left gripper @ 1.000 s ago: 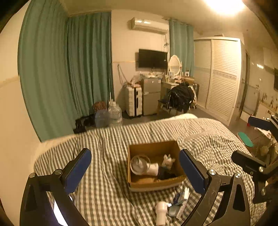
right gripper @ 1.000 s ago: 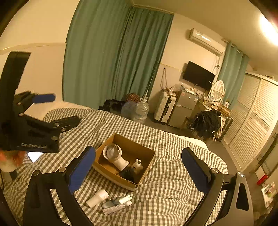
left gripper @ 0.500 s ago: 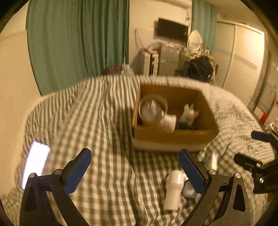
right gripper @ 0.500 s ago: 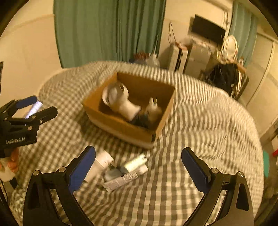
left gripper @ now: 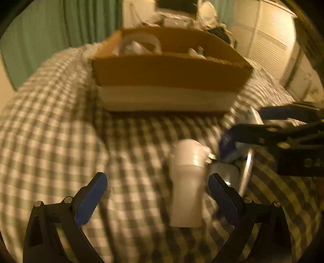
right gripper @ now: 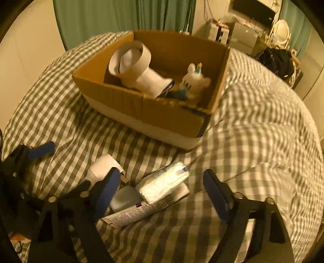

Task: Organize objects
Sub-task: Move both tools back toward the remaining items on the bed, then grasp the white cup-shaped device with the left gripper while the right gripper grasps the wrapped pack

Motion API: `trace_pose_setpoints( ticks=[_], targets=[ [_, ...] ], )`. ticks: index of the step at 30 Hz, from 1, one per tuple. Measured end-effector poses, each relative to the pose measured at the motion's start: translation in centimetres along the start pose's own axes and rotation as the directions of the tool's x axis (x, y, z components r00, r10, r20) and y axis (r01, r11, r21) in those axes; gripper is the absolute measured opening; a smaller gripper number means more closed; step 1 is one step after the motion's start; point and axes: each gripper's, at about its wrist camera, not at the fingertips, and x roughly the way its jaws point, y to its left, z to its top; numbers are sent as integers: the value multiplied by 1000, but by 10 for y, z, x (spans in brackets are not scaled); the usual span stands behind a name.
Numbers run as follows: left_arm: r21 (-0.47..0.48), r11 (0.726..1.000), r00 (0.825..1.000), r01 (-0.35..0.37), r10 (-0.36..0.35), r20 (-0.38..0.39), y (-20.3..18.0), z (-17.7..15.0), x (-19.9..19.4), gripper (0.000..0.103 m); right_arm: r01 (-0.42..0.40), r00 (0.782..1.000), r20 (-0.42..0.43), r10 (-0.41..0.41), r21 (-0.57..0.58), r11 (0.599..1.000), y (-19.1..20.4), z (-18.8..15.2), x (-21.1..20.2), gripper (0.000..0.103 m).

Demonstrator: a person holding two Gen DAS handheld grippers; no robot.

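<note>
A cardboard box (right gripper: 162, 113) (left gripper: 170, 70) sits on the checked bed, holding a white fan-like device (right gripper: 133, 66) and a small white plush toy (right gripper: 194, 83). In front of it lie a white bottle (left gripper: 187, 182) (right gripper: 101, 167), a tissue pack (right gripper: 163, 182), a long printed box (right gripper: 145, 210) and a small grey round item (right gripper: 125, 198). My left gripper (left gripper: 157, 194) is open, low over the bed, with the white bottle between its fingers, closer to the right one. My right gripper (right gripper: 160, 192) is open around the tissue pack and printed box.
The checked bedspread (right gripper: 253, 141) slopes away on all sides. Green curtains (right gripper: 121, 16) hang behind the bed. A TV, cabinet and dresser clutter (right gripper: 249, 26) stand at the far wall, and white wardrobe doors (left gripper: 269, 44) stand at the right.
Both grippers have dropped down and forward toward the items in front of the box. The box now looms much larger. Both grippers stay open.
</note>
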Motion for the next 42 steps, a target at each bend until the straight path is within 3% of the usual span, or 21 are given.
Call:
trace_pose_setpoints(
  ticks=[2,3,4,5,7,10,15,18,24,26,28,31,34,39,41,42],
  targets=[
    [4,999,999,40,-40,-9,-3,-2,4,101,-11,1000,-27,11,-10,1000,3,-1,7,64],
    [6,999,998,54,-54,-12,-5,-2,5,95,-7,999,-35,7,-16,1000,5,-1,10,60],
    [7,997,997,74,-74,-25,-6,-3,9,82,-5,999,-41,4,-16,1000,5,-1,13,50],
    [6,996,995,90,-90,-39,-6,-4,13,76,-8,999,-48,7,-15,1000,5,-2,15,49],
    [-5,991,988,136,-136,-80,-6,-6,23,56,2,999,-49,-2,-15,1000,7,-4,16,47],
    [-2,988,984,153,-153,-92,-7,-10,27,40,22,999,-39,-23,-21,1000,11,-7,17,45],
    [10,990,986,143,-142,-85,-8,-19,12,40,66,998,-8,-67,-37,997,19,-15,8,44],
    [9,993,984,122,-119,-132,-6,-25,0,40,141,989,46,-138,-61,988,30,-21,-9,43],
    [-5,993,991,121,-122,-59,3,-33,-52,37,136,978,156,-137,15,991,54,-50,-53,43],
    [-5,994,994,105,-105,-32,7,-30,-66,33,131,976,174,-135,33,991,60,-57,-65,43],
    [3,996,996,91,-91,-12,7,-35,-77,15,146,969,194,-151,39,989,69,-66,-77,43],
    [22,996,996,84,-84,13,9,-26,-92,10,122,970,205,-131,54,991,78,-76,-95,42],
    [37,997,998,64,-64,0,14,-38,-94,10,103,973,200,-113,59,993,86,-91,-102,42],
    [-9,994,993,110,-111,-41,21,-49,-77,12,100,974,195,-114,82,992,84,-105,-106,43],
    [2,991,991,131,-131,-26,18,-48,-83,17,104,972,200,-122,96,990,80,-106,-109,43],
    [10,991,991,136,-136,-14,16,-47,-86,30,105,971,203,-125,107,989,77,-106,-110,43]
  ],
)
